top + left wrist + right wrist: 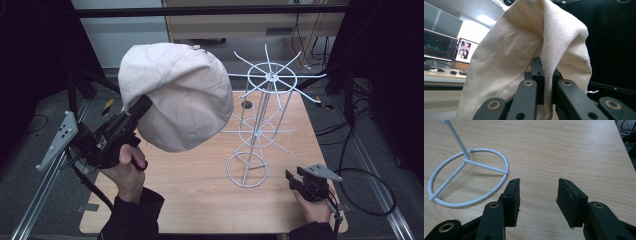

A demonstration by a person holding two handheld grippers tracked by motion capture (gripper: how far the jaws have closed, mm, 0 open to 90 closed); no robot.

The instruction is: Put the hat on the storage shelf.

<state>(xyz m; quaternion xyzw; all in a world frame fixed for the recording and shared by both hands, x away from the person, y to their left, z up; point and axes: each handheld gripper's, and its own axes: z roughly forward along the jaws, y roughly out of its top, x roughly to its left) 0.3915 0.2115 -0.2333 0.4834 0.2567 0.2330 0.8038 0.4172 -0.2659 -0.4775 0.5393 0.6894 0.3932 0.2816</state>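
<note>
1. On the frame sits the wooden table (200, 195), light grain; dark floor and cables lie around it in the high view.
2. Cap (175, 95): cream/pale pink fabric, held up in the air above the table's left-centre, just left of the rack and apart from it. In the left gripper view the cloth (524, 50) drapes over the jaws and hangs down both sides.
3. White wire rack (260, 125): upright on the table, right of centre. 2 tiers of radiating spokes on thin posts, plus 1 ring base with cross bars. In the right gripper view the ring base (469, 177) lies flat on the wood, upper left of the jaws.
4. Left gripper (135, 112): held by the left hand (127, 167), tilted up and to the right. Jaws clamped together on a fold of the cap's edge; fabric pinched between the pads (537, 75).
5. Right gripper (295, 181): in the right hand (315, 207) low over the table's near right corner, near the rack base but apart from it. Jaws spread wide, holding nothing, bare wood between the pads (514, 200).
6. Monitors (449, 47): 2 lit screens on a desk, far left background of the left gripper view.
</note>
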